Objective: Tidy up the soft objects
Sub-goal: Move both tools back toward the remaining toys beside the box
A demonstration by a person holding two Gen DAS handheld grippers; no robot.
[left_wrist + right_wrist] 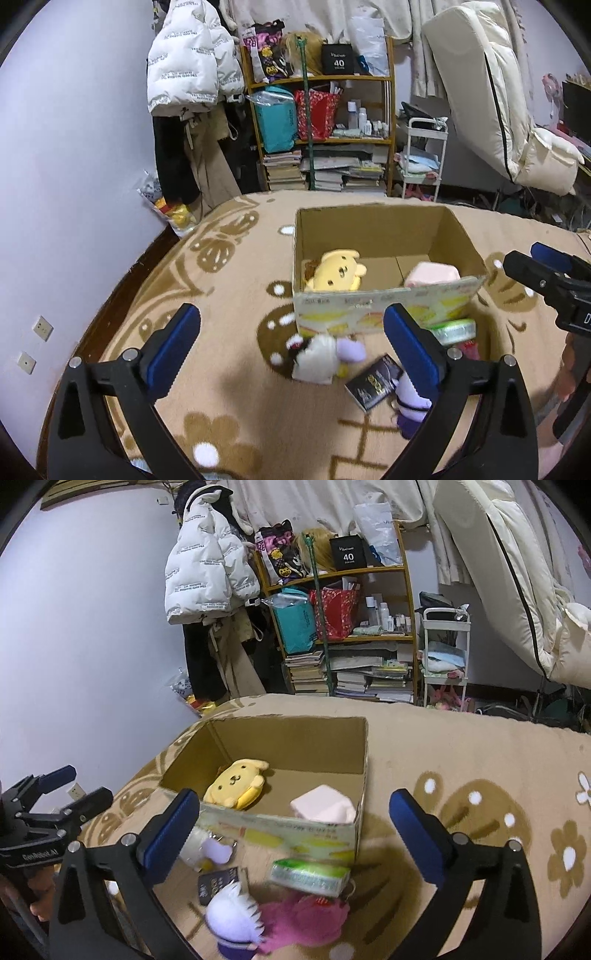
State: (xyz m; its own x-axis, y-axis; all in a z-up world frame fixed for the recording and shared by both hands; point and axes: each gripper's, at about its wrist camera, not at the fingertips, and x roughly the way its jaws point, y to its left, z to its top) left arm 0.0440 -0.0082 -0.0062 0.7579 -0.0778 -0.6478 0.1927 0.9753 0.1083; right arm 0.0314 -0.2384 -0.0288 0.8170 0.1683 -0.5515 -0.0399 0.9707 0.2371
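Note:
An open cardboard box (369, 225) (288, 734) stands on the patterned rug. It holds a yellow dog plush (336, 275) (236, 781) and a pink soft block (432, 275) (323, 806). In front of it lie a white and lilac plush (325, 356) (210, 849), a white-haired purple doll (408, 400) (232, 919), a pink plush (306, 919), a green-white pack (452, 330) (310, 875) and a black card (373, 382) (216, 884). My left gripper (291, 350) is open and empty above the white plush. My right gripper (293, 834) is open and empty above the pack.
A wooden shelf (317, 122) (343, 616) with bags and stacked books stands behind the rug, a white puffer jacket (192, 59) (207, 565) hangs to its left, a white cart (424, 158) (445, 657) and a leaning mattress (491, 88) are to the right.

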